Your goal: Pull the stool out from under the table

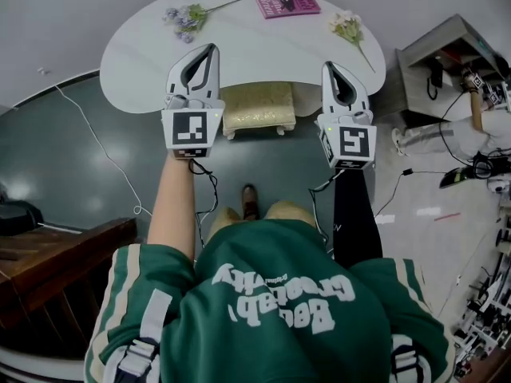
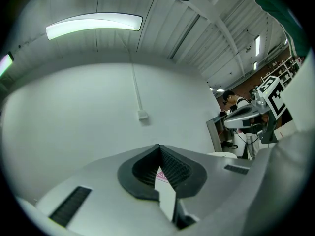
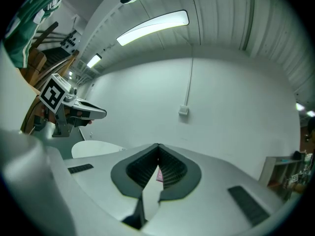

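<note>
Gold-beige padded stool [image 1: 257,106] stands tucked under the front edge of the white oval bench [image 1: 144,62]. Its back part is hidden below the bench top. The front of the seat and two short legs show on the dark floor [image 1: 96,166], approx. in the middle between my two tools.

Left tool [image 1: 211,49] is closed, the ribbed pads meet and nothing is between them; the left gripper view shows the same [image 2: 160,150]. In the head view its tip lies over the bench edge, just left of the stool. Right tool [image 1: 328,67] is closed too and empty, which the right gripper view confirms [image 3: 158,149]; it sits just right of the stool. Neither tool touches the stool as far as I see. Both gripper views look over the bench twd. the plain white wall [image 3: 221,97], so I cannot tell how high the tools are.

On the bench, at the far side, lies a pink book [image 1: 285,1]. A purple flower sprig [image 1: 188,18] is left of it, and a white flower sprig [image 1: 349,29] is right of it. All three are well apart from the tools.
</note>
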`<state>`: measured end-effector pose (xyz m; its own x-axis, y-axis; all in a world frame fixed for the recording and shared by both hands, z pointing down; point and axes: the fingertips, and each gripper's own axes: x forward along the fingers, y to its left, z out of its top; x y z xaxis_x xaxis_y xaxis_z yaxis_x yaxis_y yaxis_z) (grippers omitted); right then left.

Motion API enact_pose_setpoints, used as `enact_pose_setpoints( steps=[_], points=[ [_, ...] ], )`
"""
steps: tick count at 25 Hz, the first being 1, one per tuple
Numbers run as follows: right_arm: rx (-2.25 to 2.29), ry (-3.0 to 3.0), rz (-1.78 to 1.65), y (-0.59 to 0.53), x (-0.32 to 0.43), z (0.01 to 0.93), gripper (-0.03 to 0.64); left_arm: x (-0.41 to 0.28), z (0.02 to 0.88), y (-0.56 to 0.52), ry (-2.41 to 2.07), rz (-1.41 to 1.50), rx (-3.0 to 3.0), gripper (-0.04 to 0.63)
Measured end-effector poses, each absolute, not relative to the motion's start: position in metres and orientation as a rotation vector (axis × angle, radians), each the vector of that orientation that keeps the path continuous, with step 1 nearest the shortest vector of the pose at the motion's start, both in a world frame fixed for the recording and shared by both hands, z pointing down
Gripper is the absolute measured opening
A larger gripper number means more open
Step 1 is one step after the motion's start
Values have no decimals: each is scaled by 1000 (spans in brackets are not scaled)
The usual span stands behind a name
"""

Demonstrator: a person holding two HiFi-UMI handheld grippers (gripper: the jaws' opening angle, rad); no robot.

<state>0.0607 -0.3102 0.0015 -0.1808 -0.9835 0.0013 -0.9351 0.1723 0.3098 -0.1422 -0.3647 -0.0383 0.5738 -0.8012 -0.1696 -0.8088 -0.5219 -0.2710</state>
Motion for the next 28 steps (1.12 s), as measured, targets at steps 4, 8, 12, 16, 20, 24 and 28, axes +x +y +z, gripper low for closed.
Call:
enact_pose_setpoints(
  steps=[4, 8, 12, 16, 20, 24, 28],
  points=[
    [1855, -2268, -330, -319, 54, 16, 8, -149, -23, -371, 1337, 31, -2499, 14],
    [1833, -2304, -304, -328, 46, 30, 8, -151, -5, -377, 1354, 2, -2516, 14],
    [1798, -2345, -301, -340, 43, 48, 8, -140, 15, -383, 1329, -3, -2513, 14],
    [1762, -2365, -287, -342, 46, 82, 8, -136, 44, -384, 1361, 14, -2525, 14],
    [1747, -2373, -277, -340, 54, 110, 8, -133, 74, -380, 1384, 16, -2520, 14],
    [1717, -2385, -226, -326, 69, 159, 8, -119, 126, -365, 1413, 5, -2550, 14],
    [1699, -2397, -156, -310, 78, 218, 8, -112, 184, -351, 1461, -18, -2605, 14]
  ],
)
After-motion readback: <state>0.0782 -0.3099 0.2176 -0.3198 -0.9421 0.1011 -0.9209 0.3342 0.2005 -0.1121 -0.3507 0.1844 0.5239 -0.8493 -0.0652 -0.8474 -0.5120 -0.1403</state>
